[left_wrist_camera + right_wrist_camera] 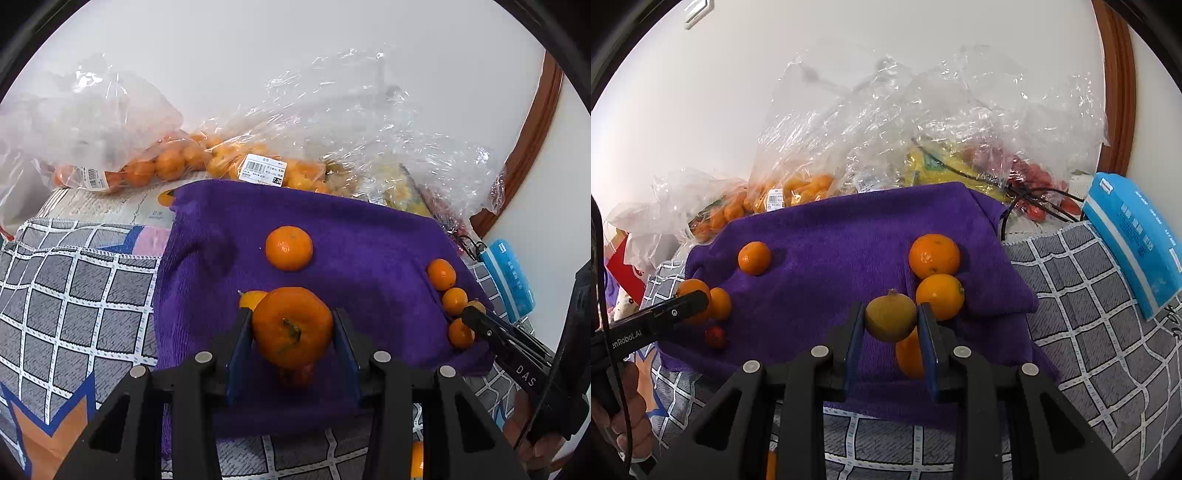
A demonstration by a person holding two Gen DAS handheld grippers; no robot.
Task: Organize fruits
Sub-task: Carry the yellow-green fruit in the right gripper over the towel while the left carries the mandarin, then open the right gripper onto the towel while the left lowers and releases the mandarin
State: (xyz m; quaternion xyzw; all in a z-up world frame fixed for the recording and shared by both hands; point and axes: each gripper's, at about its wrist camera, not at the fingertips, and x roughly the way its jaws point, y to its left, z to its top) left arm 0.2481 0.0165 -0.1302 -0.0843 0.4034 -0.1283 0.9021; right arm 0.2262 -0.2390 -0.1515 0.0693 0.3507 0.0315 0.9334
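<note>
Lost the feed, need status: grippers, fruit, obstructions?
Left gripper shut on mandarin. Right gripper shut on yellowish kumquat. Both over purple towel; loose citrus below, placement spots tight.

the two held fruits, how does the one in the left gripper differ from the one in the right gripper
The mandarin in the left gripper is deep orange; the small fruit in the right gripper is dull yellow-green. The mandarin is broader and flattened; the small fruit is rounder with a nub on top. The mandarin shows a dry stem and leaf. Both are clamped between blue pads above the purple towel.
</note>
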